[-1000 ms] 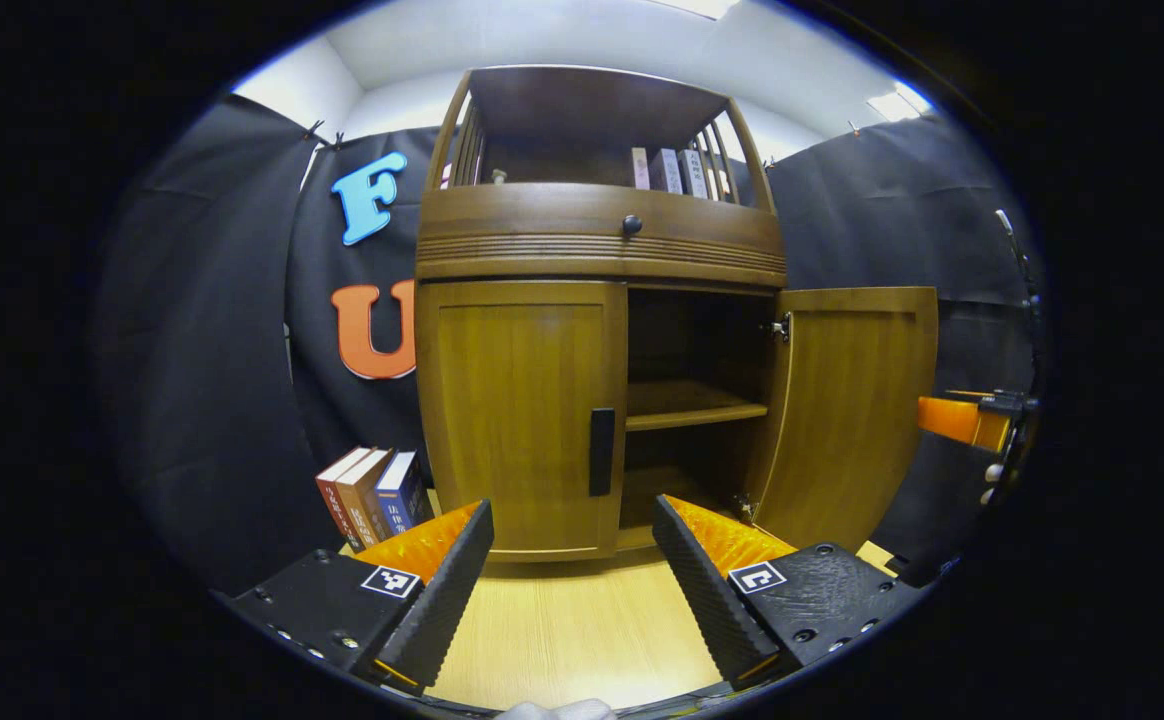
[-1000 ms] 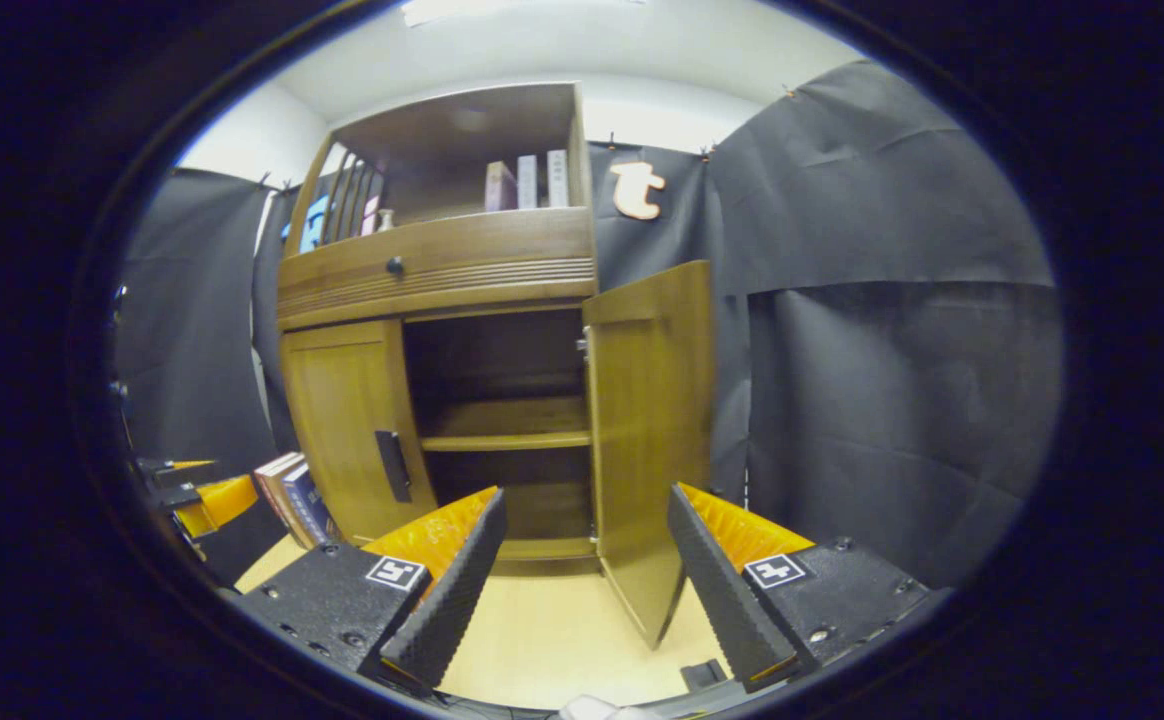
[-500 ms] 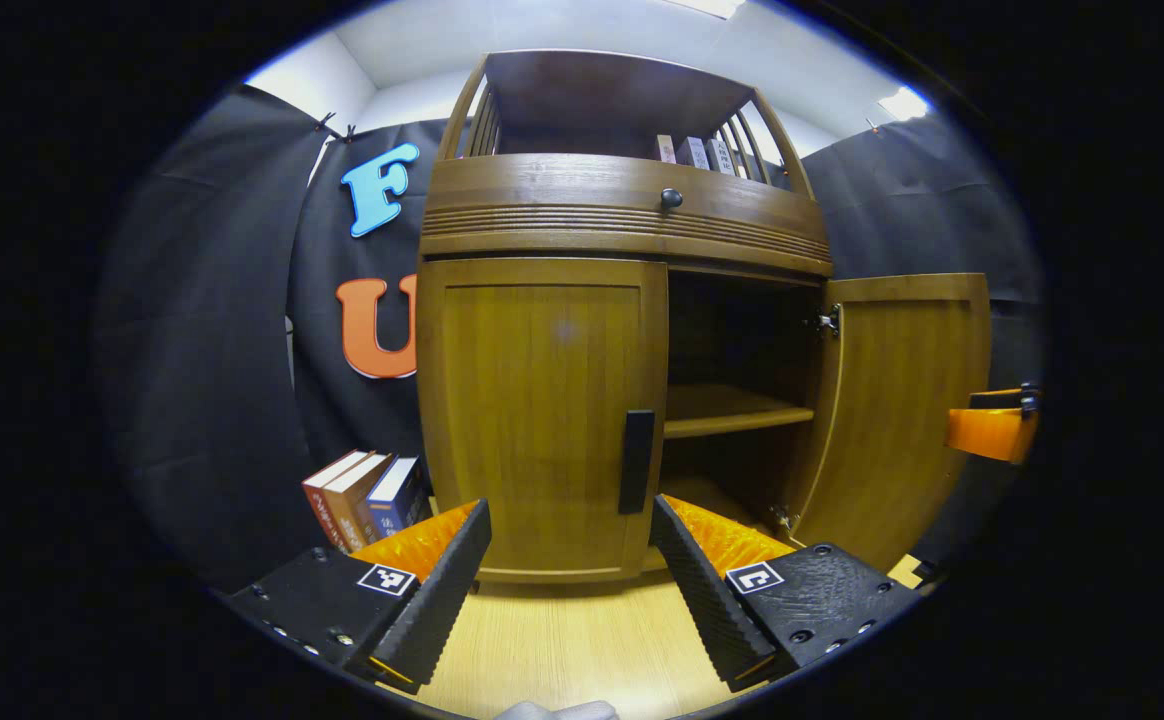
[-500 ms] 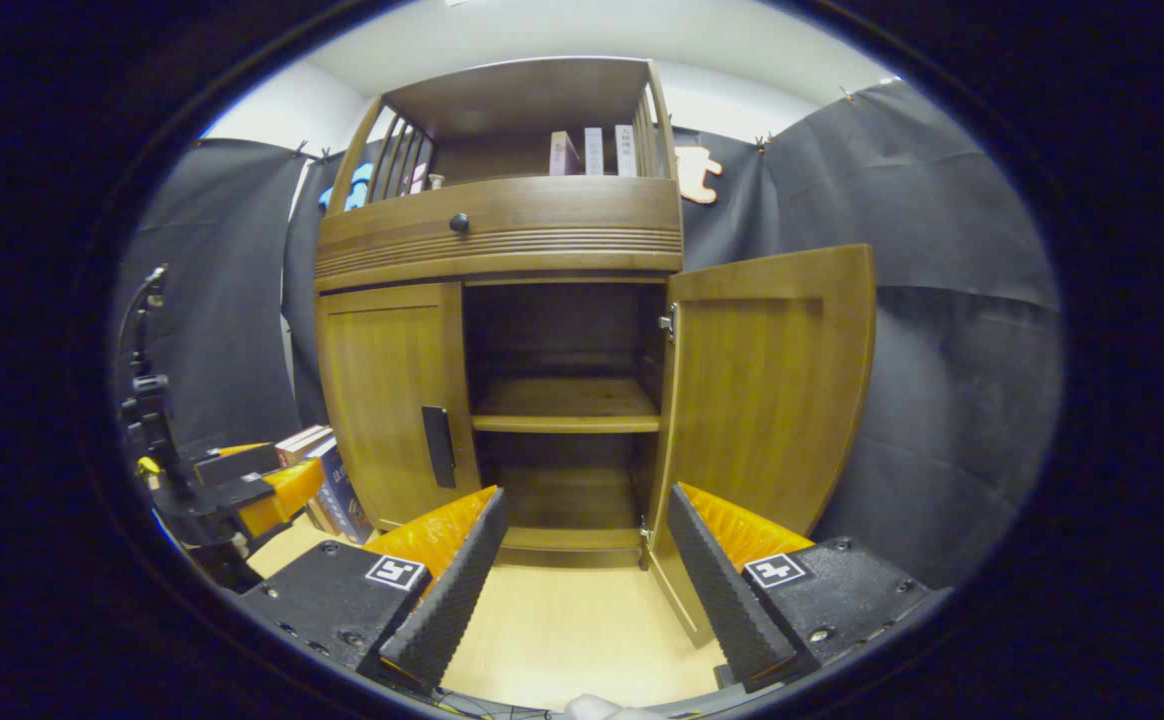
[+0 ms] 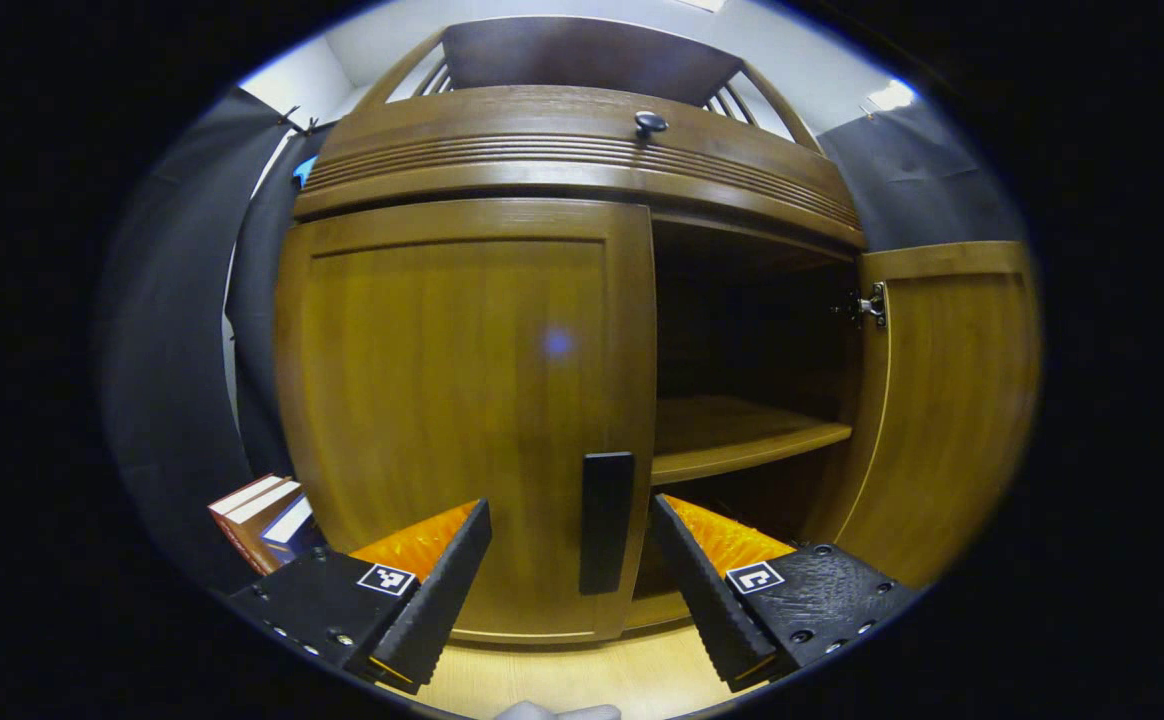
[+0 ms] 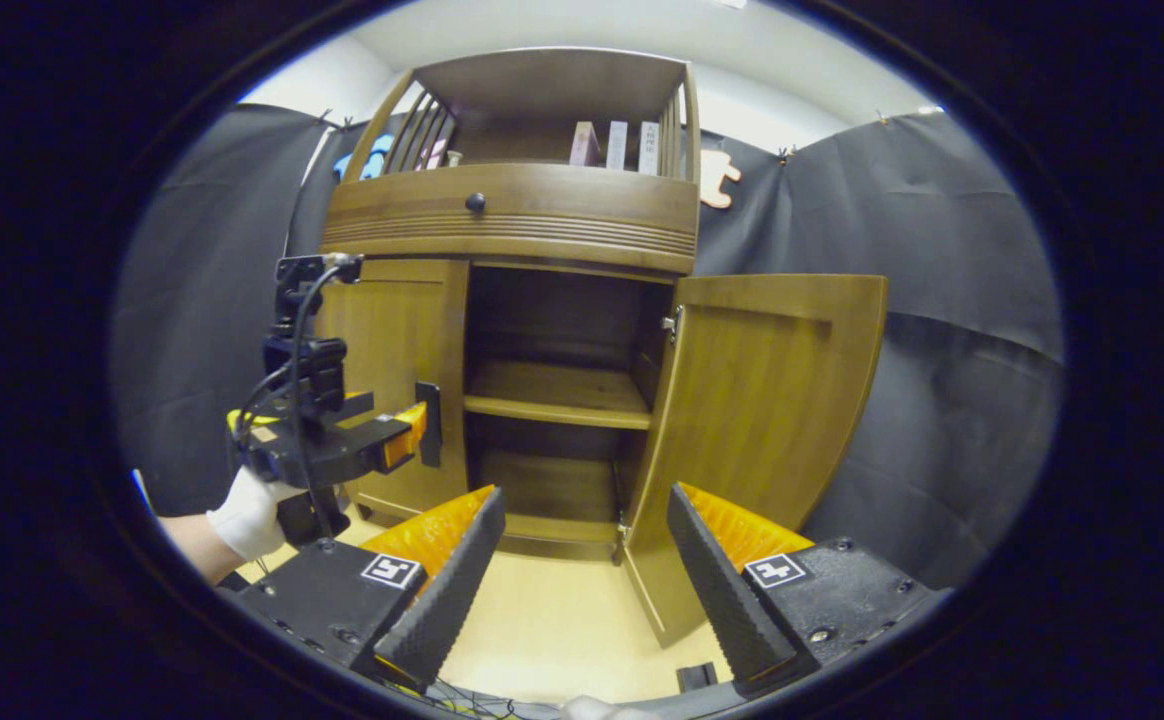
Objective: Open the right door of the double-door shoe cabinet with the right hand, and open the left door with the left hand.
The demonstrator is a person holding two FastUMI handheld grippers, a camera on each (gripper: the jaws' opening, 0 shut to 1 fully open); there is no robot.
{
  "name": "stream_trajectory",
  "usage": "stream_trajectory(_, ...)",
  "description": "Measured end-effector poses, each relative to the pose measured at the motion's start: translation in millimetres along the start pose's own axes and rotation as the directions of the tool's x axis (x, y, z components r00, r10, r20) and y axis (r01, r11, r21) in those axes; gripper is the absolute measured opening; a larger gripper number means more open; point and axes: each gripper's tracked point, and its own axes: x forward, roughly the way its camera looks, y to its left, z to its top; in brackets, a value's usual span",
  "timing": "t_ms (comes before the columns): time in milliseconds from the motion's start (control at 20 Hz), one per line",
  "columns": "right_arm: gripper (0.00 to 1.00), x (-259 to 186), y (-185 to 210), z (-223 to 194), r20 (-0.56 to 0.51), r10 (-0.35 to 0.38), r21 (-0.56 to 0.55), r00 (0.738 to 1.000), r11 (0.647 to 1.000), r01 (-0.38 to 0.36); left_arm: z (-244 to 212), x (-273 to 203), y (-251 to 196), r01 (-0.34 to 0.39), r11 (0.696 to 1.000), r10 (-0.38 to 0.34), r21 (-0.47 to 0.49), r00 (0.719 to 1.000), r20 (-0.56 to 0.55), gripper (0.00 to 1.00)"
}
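The brown wooden shoe cabinet has its left door (image 5: 442, 400) closed. That door's black vertical handle (image 5: 607, 520) stands just beyond the gap of my left gripper (image 5: 570, 505), which is open. The right door (image 5: 942, 400) is swung wide open and shows an inner shelf (image 5: 732, 440). In the right gripper view, my right gripper (image 6: 587, 492) is open and empty, back from the open right door (image 6: 762, 420). The left gripper (image 6: 404, 428), held by a gloved hand (image 6: 247, 515), sits right at the left door's handle (image 6: 429, 423).
A drawer with a dark knob (image 6: 476, 201) runs above the doors, and books (image 6: 617, 145) stand on the top shelf. More books (image 5: 257, 505) lean on the floor left of the cabinet. Light wooden floor (image 6: 562, 630) lies in front.
My left gripper has moved forward, close up to the left door's handle. The right gripper has drifted a little. The right door stays open and the left door stays closed.
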Motion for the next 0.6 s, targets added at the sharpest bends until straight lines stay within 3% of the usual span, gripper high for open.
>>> stream_trajectory(350, 1.0, 0, -17, -17, -0.052, -0.024, 0.024, 0.998, 0.999, 0.026, -16, 33, 8, -0.038, 0.999, 0.039, 0.027, 0.999, -0.028, 0.95)
stream_trajectory(450, 1.0, 1, -19, -20, -0.064, -0.019, 0.03, 0.998, 0.999, 0.021, -19, 41, -4, 0.02, 1.0, -0.019, 0.017, 0.999, -0.034, 0.78)
stream_trajectory(600, 1.0, 0, -19, -23, -0.074, -0.01, 0.031, 0.997, 0.999, 0.013, -21, 49, -13, 0.047, 0.998, -0.047, 0.039, 0.999, -0.014, 0.51)
